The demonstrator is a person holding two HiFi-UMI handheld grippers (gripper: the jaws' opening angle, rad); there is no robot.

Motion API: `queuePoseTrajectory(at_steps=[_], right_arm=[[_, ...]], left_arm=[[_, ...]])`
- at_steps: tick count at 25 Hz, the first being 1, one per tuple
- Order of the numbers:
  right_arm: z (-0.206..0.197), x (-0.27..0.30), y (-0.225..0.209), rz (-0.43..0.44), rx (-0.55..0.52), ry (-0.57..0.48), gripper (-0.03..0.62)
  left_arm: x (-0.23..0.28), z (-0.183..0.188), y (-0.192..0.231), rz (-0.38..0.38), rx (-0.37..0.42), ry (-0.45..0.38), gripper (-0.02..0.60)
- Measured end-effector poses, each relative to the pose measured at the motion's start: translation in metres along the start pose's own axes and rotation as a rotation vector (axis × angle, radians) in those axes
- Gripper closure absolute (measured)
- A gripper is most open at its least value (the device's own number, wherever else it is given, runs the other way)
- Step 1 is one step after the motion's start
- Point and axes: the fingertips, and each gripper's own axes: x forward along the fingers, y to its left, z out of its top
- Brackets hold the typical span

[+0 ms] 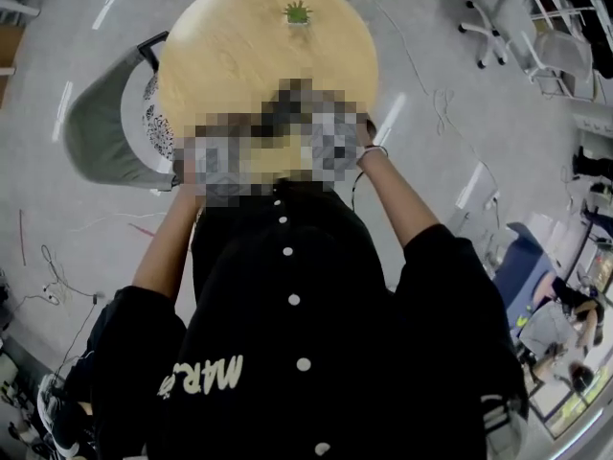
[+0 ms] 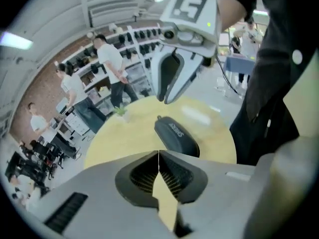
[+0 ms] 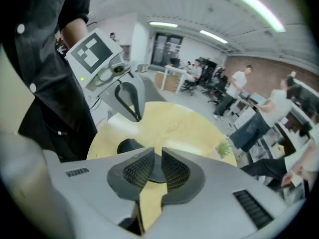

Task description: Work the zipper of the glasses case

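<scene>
Since it looks like a semi-rigid shell, the dark glasses case (image 2: 177, 136) should be light and apt to slide on the smooth round table (image 2: 124, 133), where it lies on the person's side. I would steady its body with one tool and pinch the small tab (image 2: 158, 117) at one end, probably the zipper pull. The left gripper (image 2: 158, 156) hovers near the case, jaws pressed together on nothing. The right gripper (image 3: 159, 154) stands a narrow slit apart, empty, with the case beyond its tips.

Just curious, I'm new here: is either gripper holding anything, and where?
Nothing is held. The left gripper is shut empty; the right gripper is slightly open, hovering by the glasses case on the table.
</scene>
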Motion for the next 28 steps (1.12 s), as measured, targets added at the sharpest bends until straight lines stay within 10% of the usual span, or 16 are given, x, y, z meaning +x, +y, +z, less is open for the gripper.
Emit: queuePoseTrajectory(at_steps=[8,14,28], right_arm=[[0.033,-0.124,-0.051,-0.344,0.334,-0.353,0.589],[0.044,-0.225,-0.082,-0.582,0.524,-0.577,0.591],[0.026,-0.369,-0.104,-0.999,0.582,-0.711,0.591]], left_arm=[[-0.084,0.073,0.062,0.083,-0.502,-0.437,0.578],[-0.169,0.132,0.089,0.251,-0.317,-0.654,0.578],[-0.28,0.164,0.155,0.446,-0.478,-0.831,0.578]])
